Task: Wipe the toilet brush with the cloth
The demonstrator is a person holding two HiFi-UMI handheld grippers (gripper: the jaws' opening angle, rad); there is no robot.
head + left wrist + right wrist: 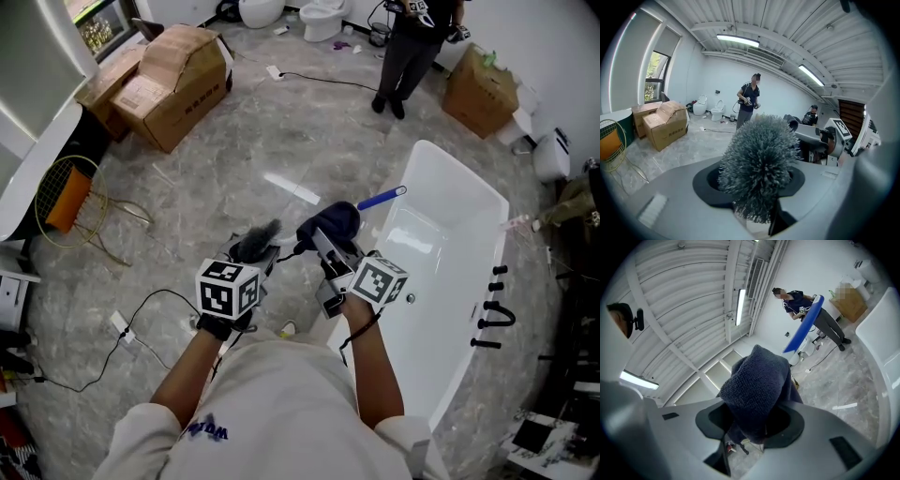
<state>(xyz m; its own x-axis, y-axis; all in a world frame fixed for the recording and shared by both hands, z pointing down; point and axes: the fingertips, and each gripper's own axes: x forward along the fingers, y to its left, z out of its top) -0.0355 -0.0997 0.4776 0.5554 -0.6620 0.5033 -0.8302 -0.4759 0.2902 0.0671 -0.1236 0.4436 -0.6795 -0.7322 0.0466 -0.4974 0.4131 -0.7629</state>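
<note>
White shirt point(281, 403) sits nearest, both forearms held out over the marble floor point(234, 159). At left, the toilet brush point(255, 240) is clamped by its grey bristle head in the left tool point(249, 259), jaws drawn in on the bristles. Just right of it, the dark blue cloth point(334, 221) is bunched and pinched in the right tool point(323, 248), jaws partly apart. Past the cloth, a blue handle point(380, 199) is seen pointing toward the bathtub point(441, 281).
</note>
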